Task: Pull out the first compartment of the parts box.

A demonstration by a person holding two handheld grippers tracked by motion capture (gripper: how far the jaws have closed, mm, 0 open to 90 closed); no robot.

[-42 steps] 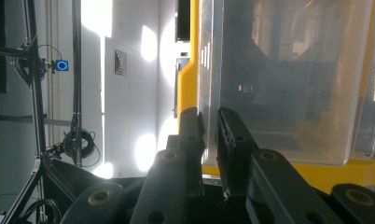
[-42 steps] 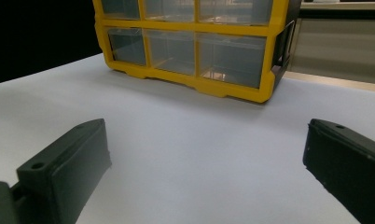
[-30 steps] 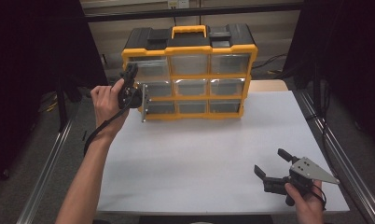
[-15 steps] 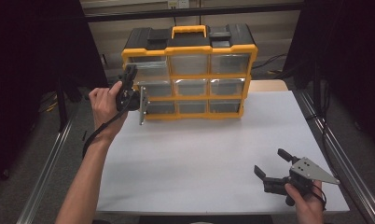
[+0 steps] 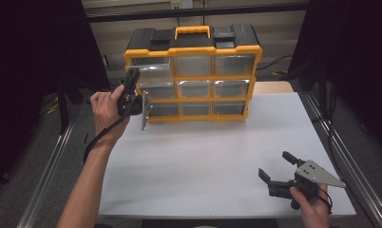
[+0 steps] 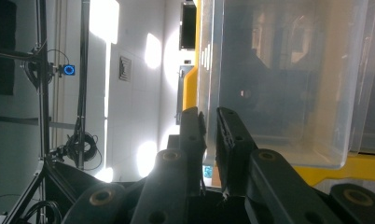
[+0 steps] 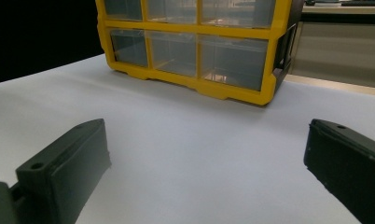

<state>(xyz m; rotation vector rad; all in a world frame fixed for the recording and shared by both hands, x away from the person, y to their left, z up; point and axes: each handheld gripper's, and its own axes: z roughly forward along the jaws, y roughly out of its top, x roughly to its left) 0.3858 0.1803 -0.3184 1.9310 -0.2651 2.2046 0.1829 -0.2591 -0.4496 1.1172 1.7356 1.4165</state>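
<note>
Yellow and black drawer organizer stands upright at the far edge of the white table, three by three clear drawers, yellow carry handle on top

Left gripper is up at the organizer's left end, level with the middle row, turned on its side. Left hand is wrapped round its body, cable looping down past the wrist. Its grey plate hangs edge-on just in front of the lower left drawer

In the left gripper view the jaws stand nearly together, just a thin slit between the fingertips. The lip of a clear drawer sits right at that slit, drawer body stretching beyond the tips, yellow frame just past it. Cannot tell whether the pads actually bite the lip or just sit against it

Right gripper rests low near the table's front right corner, right hand holding it from behind, grey three-cornered plate on top. Jaws wide apart and holding nothing. In the right gripper view the bare table runs between the fingers and the organizer's lower rows stand well beyond the tips
</note>
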